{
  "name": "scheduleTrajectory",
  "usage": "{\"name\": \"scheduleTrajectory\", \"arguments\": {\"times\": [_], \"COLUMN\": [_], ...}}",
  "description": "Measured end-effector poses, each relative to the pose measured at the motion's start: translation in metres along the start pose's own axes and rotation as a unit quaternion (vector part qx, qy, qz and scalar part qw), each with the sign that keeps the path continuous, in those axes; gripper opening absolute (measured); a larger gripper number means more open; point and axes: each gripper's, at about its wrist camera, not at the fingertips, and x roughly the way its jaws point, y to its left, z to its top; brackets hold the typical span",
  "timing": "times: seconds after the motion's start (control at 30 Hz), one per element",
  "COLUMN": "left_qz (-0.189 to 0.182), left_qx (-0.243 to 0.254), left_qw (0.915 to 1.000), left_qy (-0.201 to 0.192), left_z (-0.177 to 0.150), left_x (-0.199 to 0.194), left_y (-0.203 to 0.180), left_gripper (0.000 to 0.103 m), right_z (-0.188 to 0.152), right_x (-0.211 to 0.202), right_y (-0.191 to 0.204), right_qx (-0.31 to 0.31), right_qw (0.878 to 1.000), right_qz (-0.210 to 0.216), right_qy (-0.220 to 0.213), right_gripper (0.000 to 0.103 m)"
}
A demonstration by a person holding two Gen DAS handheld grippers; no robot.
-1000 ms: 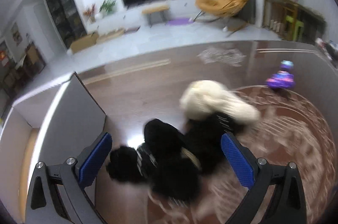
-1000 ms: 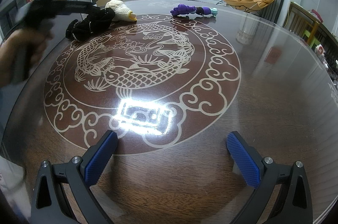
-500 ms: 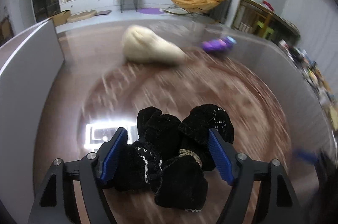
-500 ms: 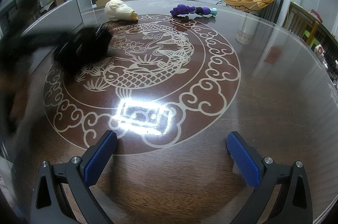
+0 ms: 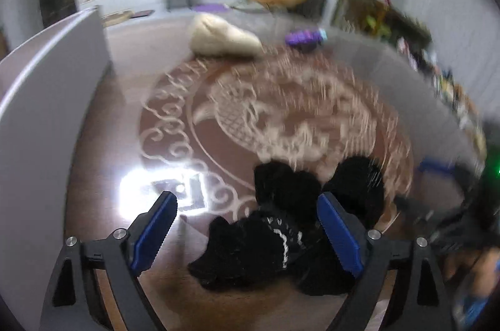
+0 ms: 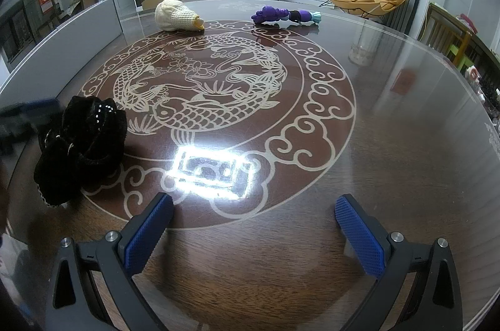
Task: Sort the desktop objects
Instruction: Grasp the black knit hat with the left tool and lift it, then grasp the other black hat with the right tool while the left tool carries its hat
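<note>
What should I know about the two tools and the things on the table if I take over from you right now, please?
Left tool: its jaws have just been opening; the black velvet bundle lies on the table between them, apparently released.
Right tool: open, empty, above bare table near the front edge.
Cream knitted item and purple toy sit at the far side, apart from each other.
Done: the black bundle is set down at the left edge of the fish pattern.
Left: the cream item and the purple toy look untouched; where they belong is not shown.
</note>
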Motion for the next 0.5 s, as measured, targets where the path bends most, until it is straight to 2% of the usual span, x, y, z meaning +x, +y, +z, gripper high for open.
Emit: {"name": "scheduleTrajectory", "arguments": {"times": [0.03, 0.1, 0.13, 0.17, 0.2, 0.3, 0.37, 0.43, 0.5], "left_qz": [0.000, -0.011, -0.015, -0.012, -0.008, -0.005, 0.015, 0.035, 0.060], "left_qx": [0.024, 0.042, 0.046, 0.044, 0.038, -0.014, -0.041, -0.054, -0.068], "left_qw": [0.9997, 0.9991, 0.9988, 0.9989, 0.9992, 0.9998, 0.9989, 0.9976, 0.9951], "left_qy": [0.003, 0.000, -0.003, -0.010, -0.013, -0.015, -0.020, -0.028, -0.039], "left_z": [-0.004, -0.010, -0.013, -0.015, -0.015, -0.020, -0.031, -0.040, -0.054], "left_x": [0.005, 0.006, 0.005, 0.002, -0.001, -0.007, -0.018, -0.029, -0.044], "left_y": [-0.008, -0.019, -0.024, -0.027, -0.027, -0.016, -0.004, 0.004, 0.013], "left_gripper": [0.091, 0.086, 0.072, 0.048, 0.040, 0.039, 0.038, 0.038, 0.039], "right_z": [0.000, 0.001, 0.000, 0.001, 0.000, 0.000, -0.001, -0.003, -0.009], "right_x": [0.000, 0.001, 0.000, 0.001, 0.000, 0.000, -0.001, -0.006, -0.025], "right_y": [0.000, 0.000, 0.000, 0.000, 0.000, 0.000, 0.000, -0.004, -0.009], "right_qx": [0.000, 0.000, 0.000, 0.000, 0.000, 0.000, 0.001, 0.014, 0.081], "right_qw": [1.000, 1.000, 1.000, 1.000, 1.000, 1.000, 1.000, 1.000, 0.994], "right_qz": [0.000, 0.000, 0.000, 0.000, 0.000, 0.000, 0.003, 0.025, 0.076], "right_qy": [0.000, 0.000, 0.000, 0.000, 0.000, 0.000, -0.001, -0.006, -0.008], "right_gripper": [0.103, 0.103, 0.103, 0.103, 0.103, 0.103, 0.103, 0.103, 0.101]}}
